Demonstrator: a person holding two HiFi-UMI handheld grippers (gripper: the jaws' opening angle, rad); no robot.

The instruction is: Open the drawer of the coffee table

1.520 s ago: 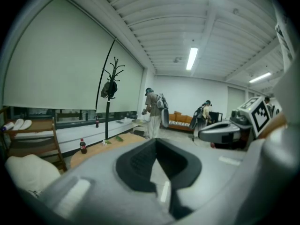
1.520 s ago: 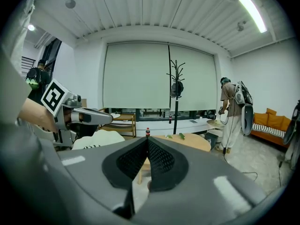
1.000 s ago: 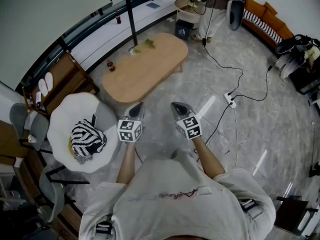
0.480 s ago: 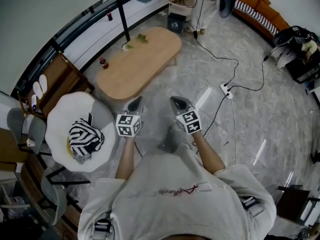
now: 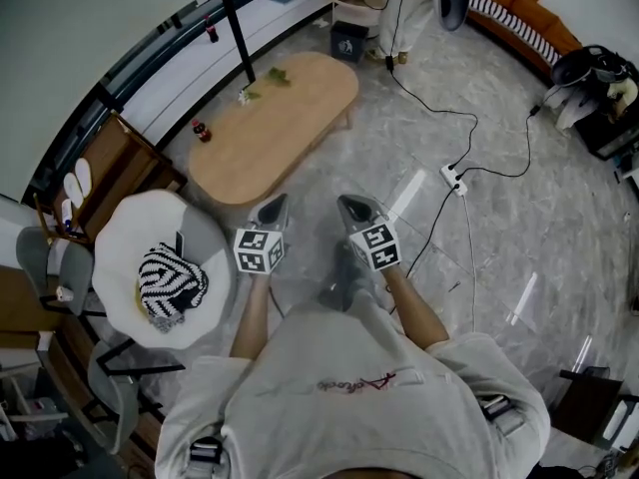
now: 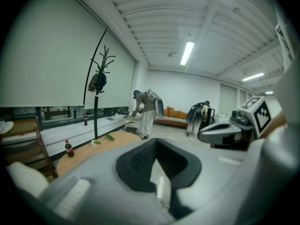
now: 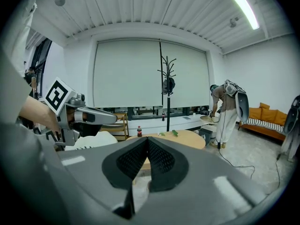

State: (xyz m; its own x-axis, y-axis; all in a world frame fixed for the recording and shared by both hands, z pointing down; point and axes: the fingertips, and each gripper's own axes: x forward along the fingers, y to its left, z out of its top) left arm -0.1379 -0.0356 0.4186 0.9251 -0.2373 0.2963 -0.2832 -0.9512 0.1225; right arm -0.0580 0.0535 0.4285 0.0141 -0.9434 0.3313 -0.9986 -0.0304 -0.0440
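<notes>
Ahead of both grippers, well apart, stands the coffee table (image 5: 280,128); its drawer is not discernible. Left gripper (image 5: 272,210) and right gripper (image 5: 355,208): jaws closed, empty. Only gripper views show the branched top of the coat stand (image 6: 95,116).

Dim, flat and grey-toned throughout. Lit from overhead by a ceiling strip light (image 6: 187,53), burnt out to white. Pale streaks of glare across the polished floor (image 5: 559,218) in the head view. Strong fisheye bending at the edges, black corners in the gripper views. Blurred close up on the left tongs (image 6: 156,143) and right tongs (image 7: 147,140); sharper farther off.
</notes>
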